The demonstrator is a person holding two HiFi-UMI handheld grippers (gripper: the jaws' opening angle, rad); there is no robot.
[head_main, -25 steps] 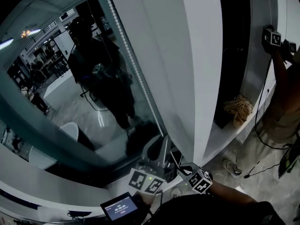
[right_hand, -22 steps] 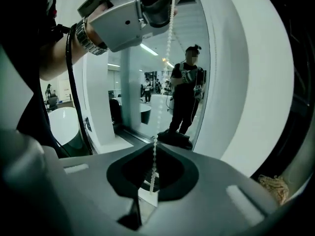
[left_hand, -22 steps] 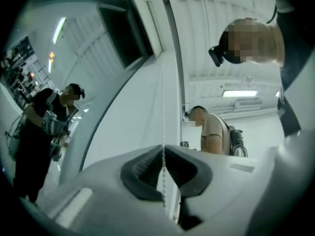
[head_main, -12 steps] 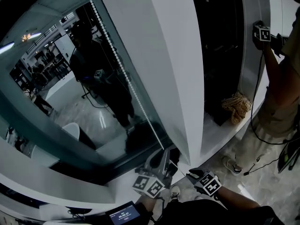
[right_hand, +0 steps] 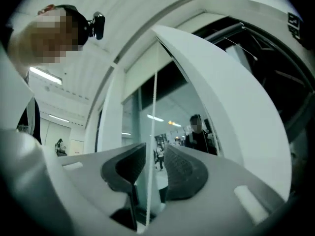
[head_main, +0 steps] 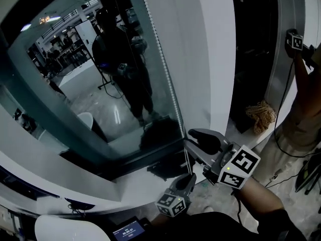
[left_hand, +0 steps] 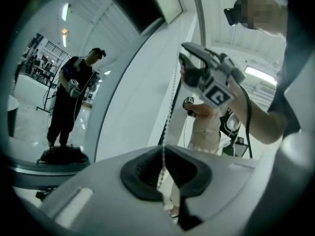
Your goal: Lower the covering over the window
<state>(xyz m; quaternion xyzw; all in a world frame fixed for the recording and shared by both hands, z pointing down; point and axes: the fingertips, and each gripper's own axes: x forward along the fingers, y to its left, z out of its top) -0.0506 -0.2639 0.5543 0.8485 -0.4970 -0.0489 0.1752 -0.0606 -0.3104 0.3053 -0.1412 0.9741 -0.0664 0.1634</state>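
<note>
Roles swap: left gripper, clamped on the white beaded chain beside the window, sits lower than a second ago. Right gripper is higher, its jaws just opened around the chain, likely to regrip.

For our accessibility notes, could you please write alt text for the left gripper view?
The left gripper has its jaws shut on a white bead chain. Above, a hand holds the right gripper at the same chain, its jaws having just been opening with the chain between them. A person shows in the window glass at left.
</note>
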